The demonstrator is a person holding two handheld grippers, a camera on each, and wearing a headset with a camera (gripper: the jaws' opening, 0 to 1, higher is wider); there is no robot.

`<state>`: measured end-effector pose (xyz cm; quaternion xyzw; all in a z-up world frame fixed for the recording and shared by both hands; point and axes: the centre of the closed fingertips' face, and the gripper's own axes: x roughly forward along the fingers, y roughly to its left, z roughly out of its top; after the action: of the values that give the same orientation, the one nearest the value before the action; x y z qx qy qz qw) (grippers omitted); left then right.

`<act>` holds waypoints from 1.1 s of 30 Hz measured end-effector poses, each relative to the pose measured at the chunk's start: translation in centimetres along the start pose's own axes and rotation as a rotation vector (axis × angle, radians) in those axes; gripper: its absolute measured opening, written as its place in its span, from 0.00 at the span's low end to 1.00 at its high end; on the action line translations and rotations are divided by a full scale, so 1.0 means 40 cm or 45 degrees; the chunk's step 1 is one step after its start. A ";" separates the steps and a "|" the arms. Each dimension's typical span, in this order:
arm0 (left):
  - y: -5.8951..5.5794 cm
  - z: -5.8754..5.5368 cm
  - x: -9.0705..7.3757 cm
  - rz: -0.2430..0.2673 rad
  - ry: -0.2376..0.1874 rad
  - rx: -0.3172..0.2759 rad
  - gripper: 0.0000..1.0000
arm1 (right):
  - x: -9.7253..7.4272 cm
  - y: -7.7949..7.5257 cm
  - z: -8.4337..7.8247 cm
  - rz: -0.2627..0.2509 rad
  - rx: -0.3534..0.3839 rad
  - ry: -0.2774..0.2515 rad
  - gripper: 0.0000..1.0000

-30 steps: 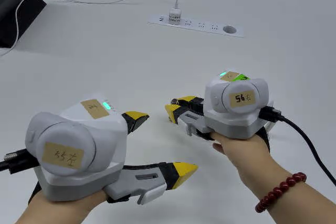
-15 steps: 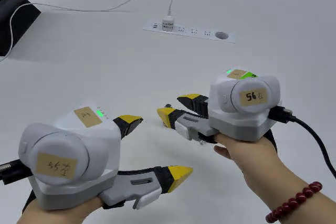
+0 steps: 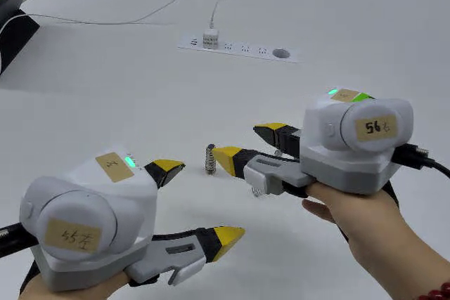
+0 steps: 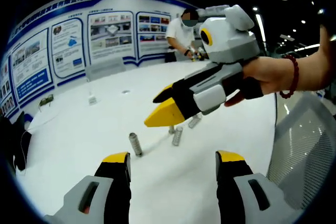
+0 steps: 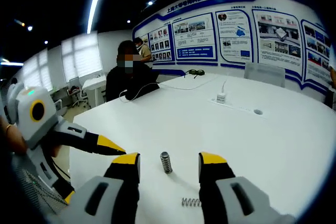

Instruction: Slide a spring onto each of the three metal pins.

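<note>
Since a second ago the headset camera has shifted, so the power strip (image 3: 239, 48) is sitting lower and further left in the head view. The left gripper (image 3: 199, 201) is keeping its place at the lower left, its jaws just as wide apart. An upright pin (image 3: 210, 159), hidden behind the right gripper (image 3: 248, 142) a second ago, is now standing in plain sight. That gripper is now sitting further right, and its jaws are spreading a little wider.

The left gripper is lying roughly level and pointing forward and right, its jaws wide open and holding nothing. The right gripper, carried in a hand (image 3: 351, 209), is pointing left across the table (image 3: 105, 96), its jaws partly open and empty. Its nearer yellow tip is hanging just beside the pin without touching it. In the right gripper view the pin is showing between the two tips, a little ahead of them.

The pin is wearing a grey coiled spring (image 5: 166, 162) around it. A loose spring (image 5: 191, 201) is lying flat on the table just right of the pin, under the right gripper. In the left gripper view a few more small grey pieces (image 4: 177, 136) are clustering below that gripper, and I cannot tell which are pins and which are springs.
</note>
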<state>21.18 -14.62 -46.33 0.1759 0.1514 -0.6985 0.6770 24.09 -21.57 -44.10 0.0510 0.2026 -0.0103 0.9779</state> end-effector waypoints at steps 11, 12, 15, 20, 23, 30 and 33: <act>-0.008 0.019 0.018 -0.028 0.005 0.079 0.62 | -0.090 -0.044 -0.030 -0.047 0.000 -0.005 0.52; -0.008 0.020 0.020 -0.030 0.006 0.082 0.62 | -0.096 -0.049 -0.032 -0.053 0.000 -0.004 0.53; -0.009 0.023 0.026 -0.035 0.015 0.099 0.61 | -0.115 -0.061 -0.038 -0.066 -0.001 -0.006 0.54; -0.009 0.031 0.040 -0.045 0.021 0.126 0.59 | -0.144 -0.081 -0.049 -0.086 0.013 -0.012 0.55; -0.009 0.036 0.050 -0.051 0.020 0.132 0.58 | -0.157 -0.090 -0.057 -0.098 0.014 -0.007 0.55; -0.009 0.041 0.079 -0.060 0.030 0.125 0.55 | -0.181 -0.097 -0.067 -0.093 -0.003 -0.010 0.56; -0.011 0.043 0.092 -0.066 0.031 0.129 0.54 | -0.190 -0.099 -0.069 -0.092 0.008 -0.016 0.57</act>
<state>20.60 -18.64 -46.48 0.2146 0.1284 -0.7202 0.6471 15.86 -25.22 -43.99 0.0465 0.1980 -0.0465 0.9780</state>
